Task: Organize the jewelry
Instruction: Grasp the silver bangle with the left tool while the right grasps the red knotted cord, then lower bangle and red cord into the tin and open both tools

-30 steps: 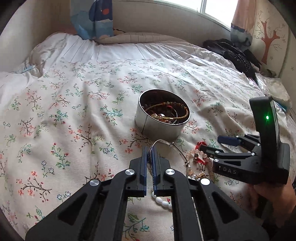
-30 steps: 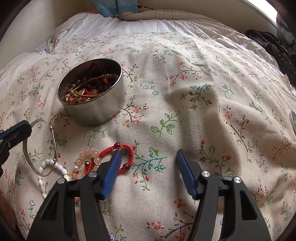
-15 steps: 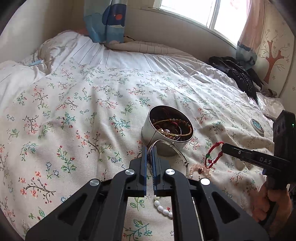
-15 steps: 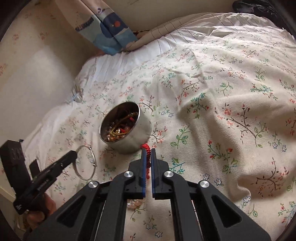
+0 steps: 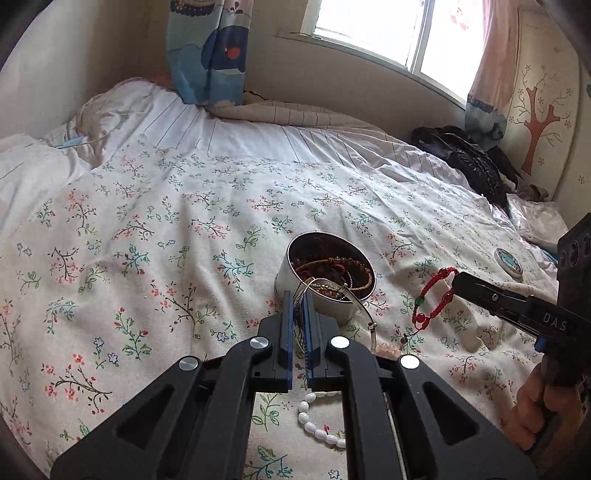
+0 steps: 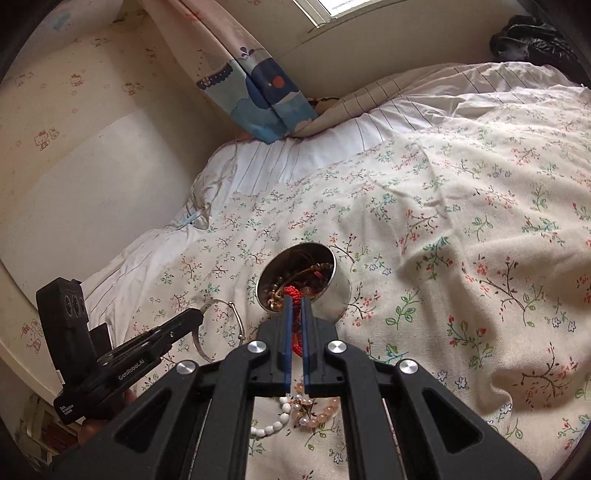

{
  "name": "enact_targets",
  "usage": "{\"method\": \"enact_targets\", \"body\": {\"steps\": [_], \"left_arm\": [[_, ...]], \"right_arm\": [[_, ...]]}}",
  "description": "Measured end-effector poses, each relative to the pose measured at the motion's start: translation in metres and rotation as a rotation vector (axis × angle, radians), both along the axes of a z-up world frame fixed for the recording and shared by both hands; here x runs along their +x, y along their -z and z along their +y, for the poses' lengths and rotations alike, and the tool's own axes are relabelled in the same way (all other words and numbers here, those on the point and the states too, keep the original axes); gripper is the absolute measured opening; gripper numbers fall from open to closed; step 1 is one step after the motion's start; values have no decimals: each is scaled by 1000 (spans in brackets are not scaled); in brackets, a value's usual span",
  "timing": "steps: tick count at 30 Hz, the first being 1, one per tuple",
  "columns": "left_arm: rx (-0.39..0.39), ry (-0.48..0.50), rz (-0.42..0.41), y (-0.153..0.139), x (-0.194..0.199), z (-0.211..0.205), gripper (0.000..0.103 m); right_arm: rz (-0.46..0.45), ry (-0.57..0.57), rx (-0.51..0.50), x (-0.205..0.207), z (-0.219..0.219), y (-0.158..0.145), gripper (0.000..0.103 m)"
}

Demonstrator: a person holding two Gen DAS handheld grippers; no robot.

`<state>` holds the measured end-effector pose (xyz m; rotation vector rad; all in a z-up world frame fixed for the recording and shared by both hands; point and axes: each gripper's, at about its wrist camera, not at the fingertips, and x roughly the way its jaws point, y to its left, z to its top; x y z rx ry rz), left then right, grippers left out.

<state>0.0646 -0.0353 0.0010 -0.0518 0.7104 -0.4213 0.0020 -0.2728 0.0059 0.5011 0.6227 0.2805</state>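
Soft daylight enters from the window beyond the left gripper, blown out to white glare. Both views bend strongly with dark vignetted corners; shadows are faint.

right fingers closed, red bracelet lifted

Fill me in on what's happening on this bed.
A person is tidying jewelry into a tin on the bed, a handheld gripper in each hand. The left gripper is shut on a silver bangle at the tin's near rim. The right gripper is shut on a red bracelet, lifted off the cover beside the tin. White beads and pink beads lie loose on the cover.
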Motion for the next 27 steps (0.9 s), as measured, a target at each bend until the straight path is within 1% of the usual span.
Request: {"method": "enact_targets", "body": {"steps": [3, 6, 13, 27], "left_arm": [[5, 2, -19, -3, -1, -2, 4], [15, 5, -42, -6, -4, -4, 4], [19, 9, -68, -10, -6, -6, 4], [2, -1, -90, -14, -3, -4, 4]], "right_arm": [[-47, -13, 0, -4, 3, -8, 5], [-66, -23, 1, -5, 4, -11, 5], [-83, -29, -1, -4, 5, -15, 5], [-121, -22, 4, -3, 4, -20, 5]]}}
